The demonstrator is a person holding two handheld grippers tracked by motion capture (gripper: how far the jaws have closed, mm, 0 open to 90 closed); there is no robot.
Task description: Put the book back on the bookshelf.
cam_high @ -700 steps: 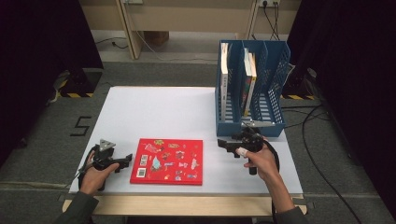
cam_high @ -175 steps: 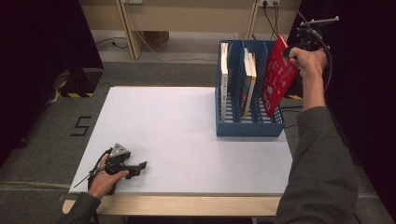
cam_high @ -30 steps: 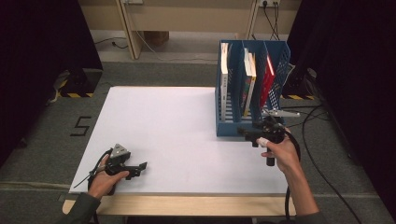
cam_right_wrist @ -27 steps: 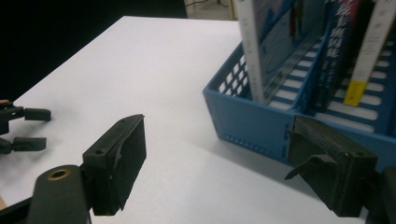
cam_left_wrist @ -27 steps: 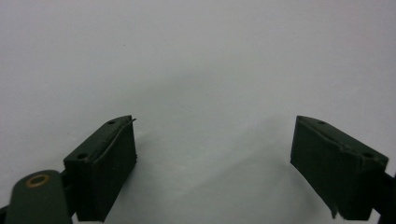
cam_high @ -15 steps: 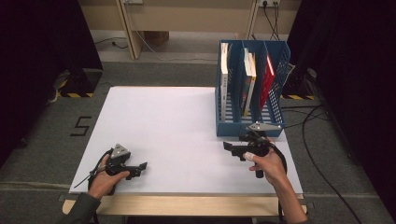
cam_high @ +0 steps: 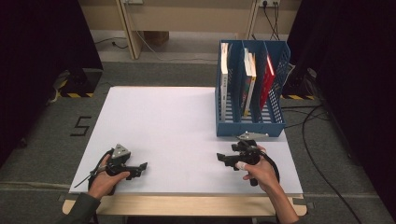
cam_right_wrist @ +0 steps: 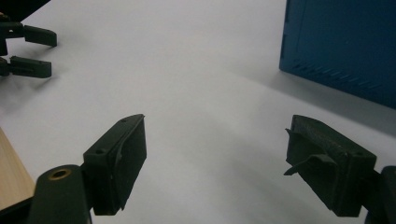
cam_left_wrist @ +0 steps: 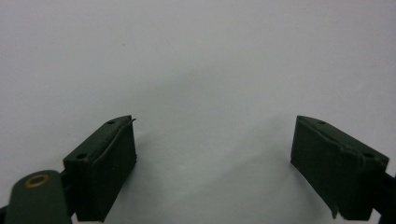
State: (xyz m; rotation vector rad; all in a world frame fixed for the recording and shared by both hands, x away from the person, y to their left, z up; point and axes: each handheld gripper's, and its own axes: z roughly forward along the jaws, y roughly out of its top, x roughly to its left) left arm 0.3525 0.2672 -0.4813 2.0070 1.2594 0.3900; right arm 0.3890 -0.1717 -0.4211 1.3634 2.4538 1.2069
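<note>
Bare white table (cam_high: 173, 126) between grippers; blue file rack (cam_high: 250, 126) far right.

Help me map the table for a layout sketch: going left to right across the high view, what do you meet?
Left gripper → right gripper → white book → yellow-edged book → red book, all three upright in the blue file rack.

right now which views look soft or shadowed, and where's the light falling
High view: even overhead light on the white table, dark curtains at both sides, sharp throughout. Left gripper view: the left gripper looks slightly soft, with a faint shadow between its jaws. Right gripper view: the blue slotted file rack casts a soft shadow towards the right gripper.
</note>
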